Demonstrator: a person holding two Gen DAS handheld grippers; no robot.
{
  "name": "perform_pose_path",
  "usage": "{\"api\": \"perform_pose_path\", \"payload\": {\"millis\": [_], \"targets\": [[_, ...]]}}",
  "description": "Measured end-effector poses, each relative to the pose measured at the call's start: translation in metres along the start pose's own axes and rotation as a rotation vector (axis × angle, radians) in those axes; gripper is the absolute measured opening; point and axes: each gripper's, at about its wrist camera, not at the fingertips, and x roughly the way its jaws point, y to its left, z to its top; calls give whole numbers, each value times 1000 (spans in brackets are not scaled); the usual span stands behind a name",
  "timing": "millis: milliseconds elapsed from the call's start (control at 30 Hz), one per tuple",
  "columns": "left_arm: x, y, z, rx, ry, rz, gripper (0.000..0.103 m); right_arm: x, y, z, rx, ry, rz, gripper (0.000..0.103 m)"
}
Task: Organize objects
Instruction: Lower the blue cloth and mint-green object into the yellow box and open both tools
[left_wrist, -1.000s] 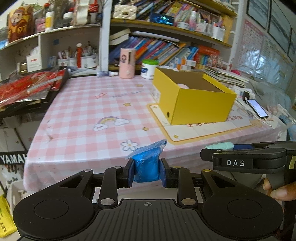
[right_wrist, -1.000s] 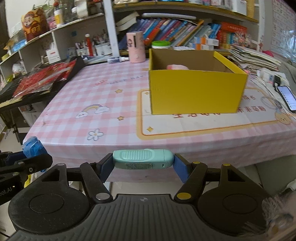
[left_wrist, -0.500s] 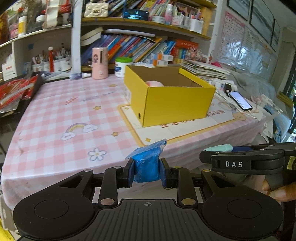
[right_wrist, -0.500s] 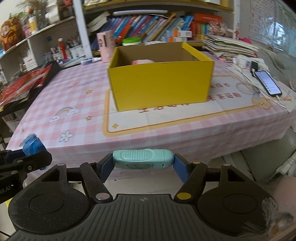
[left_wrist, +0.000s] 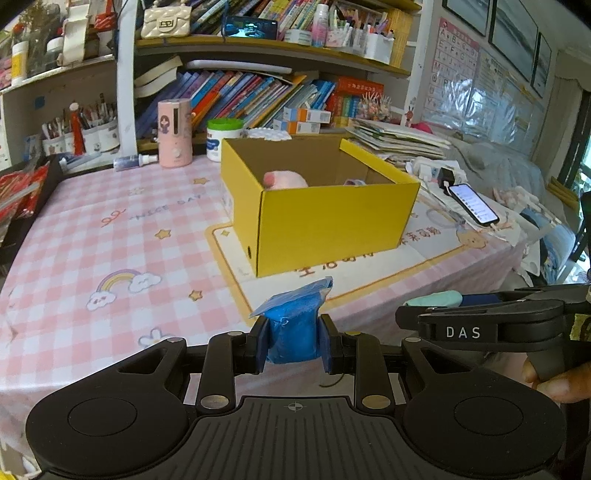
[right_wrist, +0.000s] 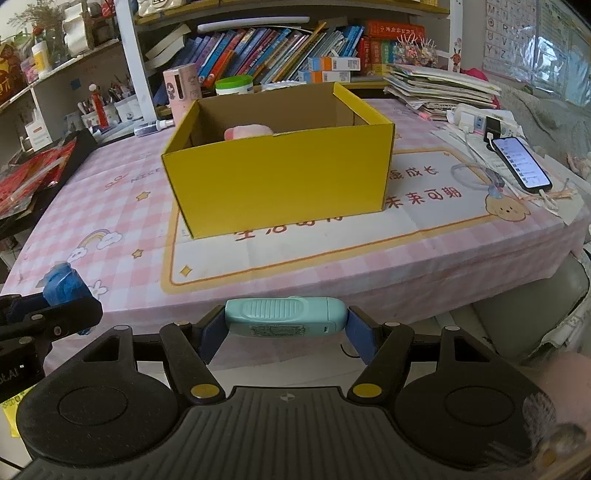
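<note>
1. Blue packet (left_wrist: 293, 328): a small soft pouch of bright blue crinkled material is clamped upright between the pads of the left gripper (left_wrist: 293, 341). Its upper flap is folded over and sticks out above the pads toward the right. In the right wrist view the same packet (right_wrist: 61, 286) is seen at the far left, pinched in the black fingers.

2. Mint-green device (right_wrist: 286, 320): a rounded, oblong plastic case is held crosswise in the right gripper (right_wrist: 286, 328), one pad pressed on each end. A ribbed panel is seen on its top face, and a small printed label on the side facing the camera. In the left wrist view only its pale green end (left_wrist: 434, 298) is seen above the black body marked "DAS".

3. Both held things are kept off the table, just in front of its near edge.

4. Yellow box (right_wrist: 277, 177): an open cardboard box with plain brown inner walls is stood on a white mat with a yellow border (right_wrist: 424, 221), on the pink checked tablecloth (left_wrist: 110, 236). It is well apart from both grippers, farther back on the table.

5. A pink soft thing (left_wrist: 286, 180) is seen lying inside the box, against the near wall; what it is cannot be told.

6. A phone (right_wrist: 522, 162) with a lit screen is laid near the right edge of the table, with a cable plugged in.

7. A hand (left_wrist: 561, 380) is seen gripping the handle of the right gripper.
</note>
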Motion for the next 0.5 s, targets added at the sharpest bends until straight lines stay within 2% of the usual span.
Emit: {"api": "perform_pose_path", "payload": {"millis": [233, 500], "targets": [[17, -12, 22, 13, -29, 13, 26, 13, -19, 23, 3, -7, 6, 67], [38, -21, 62, 6, -101, 44, 26, 25, -40, 68, -23, -83, 35, 67]]}}
